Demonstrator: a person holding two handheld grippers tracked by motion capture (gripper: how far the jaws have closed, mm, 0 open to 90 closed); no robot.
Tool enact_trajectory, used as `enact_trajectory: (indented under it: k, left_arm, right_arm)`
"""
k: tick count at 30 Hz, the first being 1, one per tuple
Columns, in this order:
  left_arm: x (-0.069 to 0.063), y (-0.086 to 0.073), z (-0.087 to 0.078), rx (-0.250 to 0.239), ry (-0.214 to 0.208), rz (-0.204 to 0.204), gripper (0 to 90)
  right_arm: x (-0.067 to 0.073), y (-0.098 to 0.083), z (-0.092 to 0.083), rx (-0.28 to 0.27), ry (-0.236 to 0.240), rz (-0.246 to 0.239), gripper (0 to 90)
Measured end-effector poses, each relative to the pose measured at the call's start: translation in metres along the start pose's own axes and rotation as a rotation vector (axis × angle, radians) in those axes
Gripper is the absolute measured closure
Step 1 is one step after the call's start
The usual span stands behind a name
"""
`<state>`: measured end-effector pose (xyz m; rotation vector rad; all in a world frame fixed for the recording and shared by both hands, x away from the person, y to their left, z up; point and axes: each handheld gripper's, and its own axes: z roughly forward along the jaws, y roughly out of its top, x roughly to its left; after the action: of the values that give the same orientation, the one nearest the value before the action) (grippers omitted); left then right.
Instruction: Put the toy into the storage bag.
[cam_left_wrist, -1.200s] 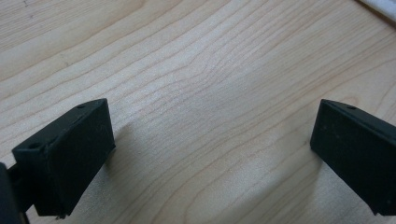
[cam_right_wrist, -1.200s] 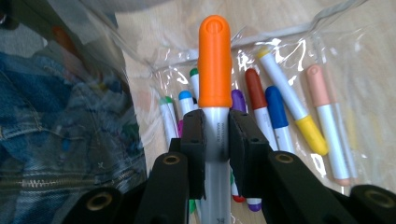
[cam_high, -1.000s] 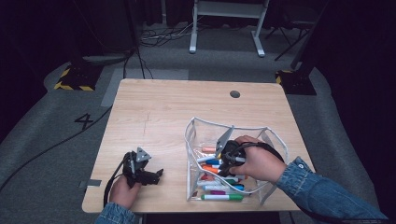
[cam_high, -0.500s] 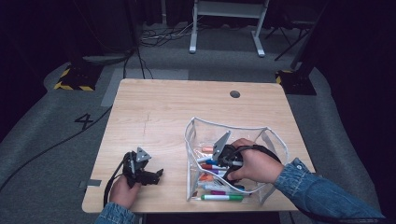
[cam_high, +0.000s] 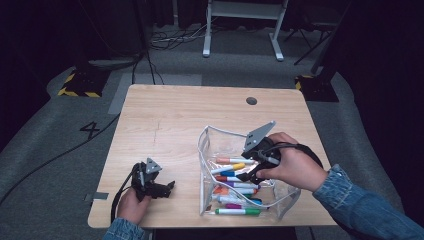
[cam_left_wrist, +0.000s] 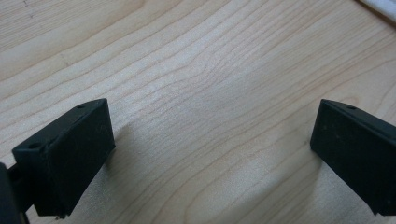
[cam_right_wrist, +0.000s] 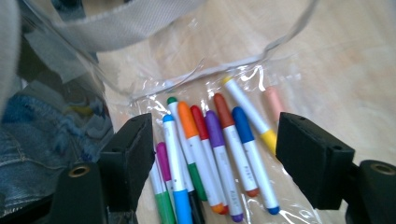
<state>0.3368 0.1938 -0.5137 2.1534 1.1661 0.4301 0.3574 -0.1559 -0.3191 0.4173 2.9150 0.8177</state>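
Markers (cam_high: 235, 172) lie in the pouch (cam_high: 210, 137) on the table's (cam_high: 190, 115) right.

The right gripper (cam_high: 248, 172) is lifting up out of the clear pouch (cam_high: 212, 137), its grey plate now tilting higher above the rim than in the earlier pictures. Its jaws have just been opening and are now standing wide apart with nothing pressed between them. The markers (cam_right_wrist: 219, 149) it was down among are lying loose on the pouch floor below the jaws, a little way beneath the pads (cam_right_wrist: 310, 156)
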Motion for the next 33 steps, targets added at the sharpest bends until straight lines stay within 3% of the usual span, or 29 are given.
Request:
enact_trajectory:
  k: [4,10,18,24,26,33]
  left_arm:
    - [0.000,0.000,0.000,0.002,0.002,0.005,0.0]
    - [0.000,0.000,0.000,0.000,0.001,0.000,0.0]
    - [0.000,0.000,0.000,0.001,0.004,0.003,0.0]
    - [0.000,0.000,0.000,0.003,0.003,0.001,0.0]
    - [0.000,0.000,0.000,0.002,0.002,0.005,0.0]
    - [0.000,0.000,0.000,0.000,0.003,0.002,0.0]
  right_arm:
    - [-0.005,-0.001,-0.023,-0.050,-0.046,0.023,28.9]
    - [-0.017,-0.010,-0.053,-0.120,-0.111,0.097,29.2]
    - [-0.037,-0.036,-0.085,-0.181,-0.213,0.193,30.5]
    - [-0.052,-0.056,-0.099,-0.201,-0.270,0.262,30.8]
    - [-0.062,-0.072,-0.105,-0.209,-0.303,0.316,31.4]
    - [-0.081,-0.114,-0.106,-0.183,-0.370,0.438,32.9]
